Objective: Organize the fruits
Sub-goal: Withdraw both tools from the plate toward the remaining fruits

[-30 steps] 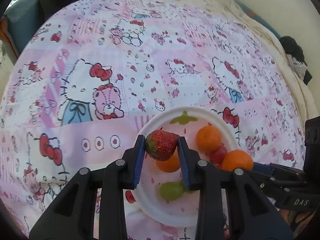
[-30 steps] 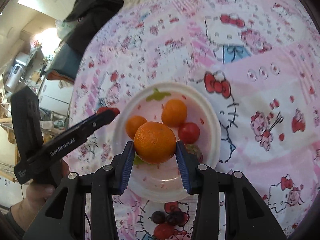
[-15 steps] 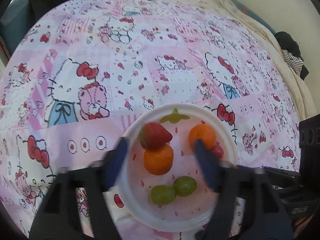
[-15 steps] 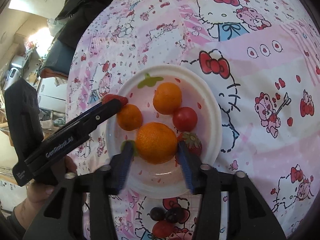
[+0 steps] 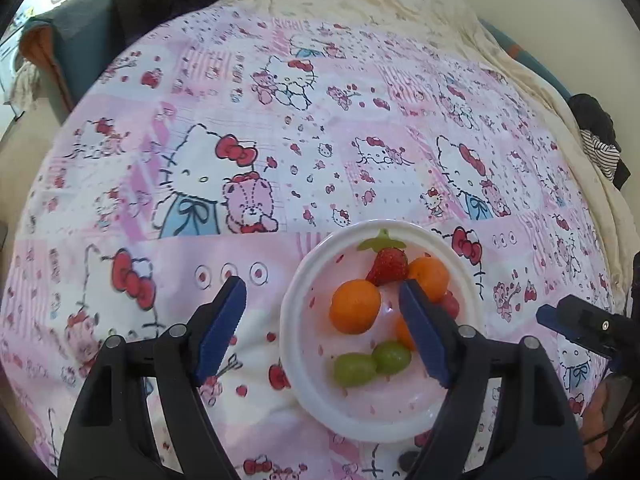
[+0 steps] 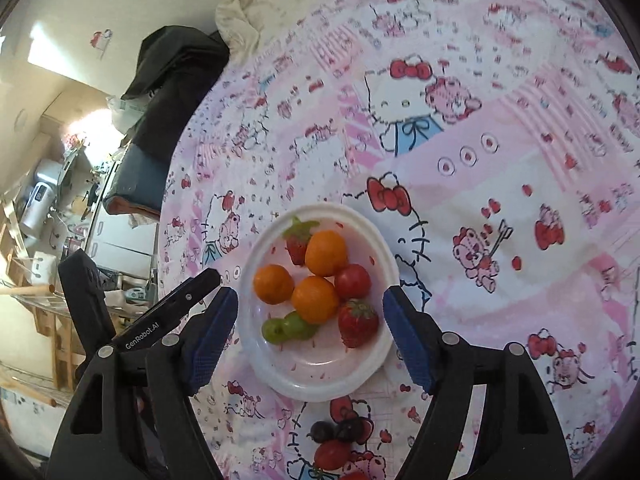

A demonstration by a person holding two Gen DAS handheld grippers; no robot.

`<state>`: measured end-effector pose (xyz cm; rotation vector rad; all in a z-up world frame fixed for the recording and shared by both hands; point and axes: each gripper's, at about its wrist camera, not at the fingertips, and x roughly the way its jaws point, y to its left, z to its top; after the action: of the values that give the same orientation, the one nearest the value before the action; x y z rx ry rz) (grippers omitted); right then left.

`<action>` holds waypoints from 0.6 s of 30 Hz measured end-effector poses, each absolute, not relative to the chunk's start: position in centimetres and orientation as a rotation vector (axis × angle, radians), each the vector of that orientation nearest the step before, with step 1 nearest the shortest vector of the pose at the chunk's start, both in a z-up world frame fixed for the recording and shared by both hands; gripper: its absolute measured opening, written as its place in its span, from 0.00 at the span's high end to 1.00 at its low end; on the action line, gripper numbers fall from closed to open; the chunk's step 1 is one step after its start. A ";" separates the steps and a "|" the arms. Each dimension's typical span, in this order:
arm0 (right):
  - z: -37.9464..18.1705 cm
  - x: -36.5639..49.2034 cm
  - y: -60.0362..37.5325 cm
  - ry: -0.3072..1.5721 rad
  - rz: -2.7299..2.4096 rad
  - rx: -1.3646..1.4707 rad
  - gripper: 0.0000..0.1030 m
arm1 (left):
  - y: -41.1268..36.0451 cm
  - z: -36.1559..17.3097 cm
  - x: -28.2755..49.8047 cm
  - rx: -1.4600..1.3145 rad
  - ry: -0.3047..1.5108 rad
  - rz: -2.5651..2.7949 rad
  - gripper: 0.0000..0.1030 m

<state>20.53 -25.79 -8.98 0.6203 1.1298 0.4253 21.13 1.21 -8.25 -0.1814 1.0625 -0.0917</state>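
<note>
A white bowl sits on the pink Hello Kitty cloth. It holds three oranges, two strawberries, a cherry tomato and two green grapes. In the left wrist view I see a strawberry, oranges and grapes. My left gripper is open and empty above the bowl's near left side. My right gripper is open and empty, its jaws straddling the bowl.
Loose dark grapes and a small tomato lie on the cloth just in front of the bowl. Dark clothes lie at the far edge. A striped garment lies at the right edge. Shelves and clutter stand beyond the left side.
My left gripper opened and dropped the strawberry into the bowl. My right gripper opened and left its orange in the bowl. Both pulled back and up.
</note>
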 end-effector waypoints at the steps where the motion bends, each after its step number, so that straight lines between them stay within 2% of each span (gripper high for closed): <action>1: -8.7 20.2 -25.9 1.121 0.424 0.622 0.25 | 1.1 -7.9 20.8 -0.168 1.063 -0.084 0.26; 9: -7.5 18.5 -26.4 1.094 0.414 0.596 0.25 | 0.3 -5.5 17.4 -0.092 1.006 -0.080 0.26; 18: -7.3 15.3 -27.1 1.120 0.397 0.566 0.25 | 0.9 -5.2 13.4 -0.119 1.020 -0.029 0.26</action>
<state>15.30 -27.10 -7.32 0.5662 1.1196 0.3969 13.35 0.89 -5.23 -0.1186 1.0203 -0.0289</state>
